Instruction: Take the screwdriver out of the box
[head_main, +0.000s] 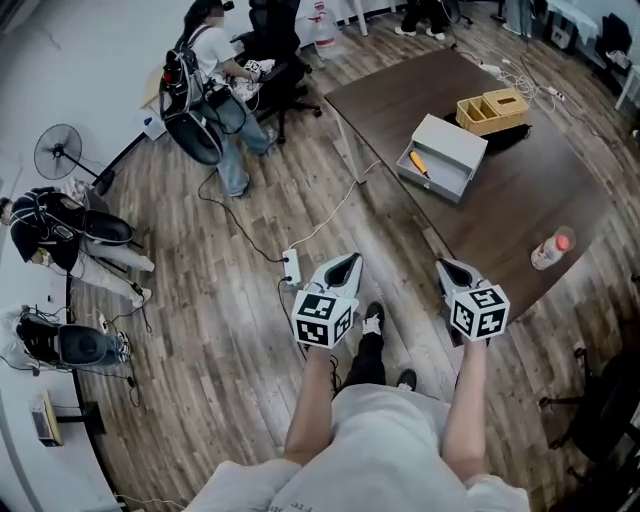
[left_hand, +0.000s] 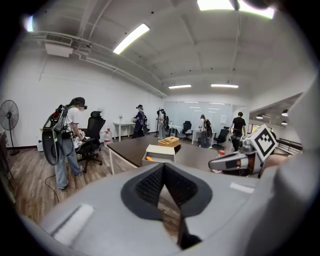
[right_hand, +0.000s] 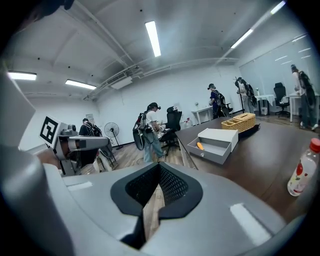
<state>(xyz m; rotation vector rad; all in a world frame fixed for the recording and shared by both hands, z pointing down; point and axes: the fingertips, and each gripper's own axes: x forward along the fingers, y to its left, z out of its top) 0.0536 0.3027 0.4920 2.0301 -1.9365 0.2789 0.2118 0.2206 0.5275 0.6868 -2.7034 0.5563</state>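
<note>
Your left gripper (head_main: 345, 262), right gripper (head_main: 447, 266): both pinched shut, empty, well away from table (head_main: 520, 215). Screwdriver (head_main: 419, 163) lies inside open box (head_main: 455, 140). Step closer, open one wide, grab orange handle.

Screwdriver (head_main: 419, 164) — orange handle shows, shaft too small to tell

Pale short-sleeved top (head_main: 385, 450), dark trousers (head_main: 366, 355), dark shoes with white bits (head_main: 373, 322), smooth grey left gripper (head_main: 349, 260) and right gripper (head_main: 444, 266), pointy noses, black bumpy pads (left_hand: 150, 186) inside, a white cube with black square markers (head_main: 323, 318) on each
</note>
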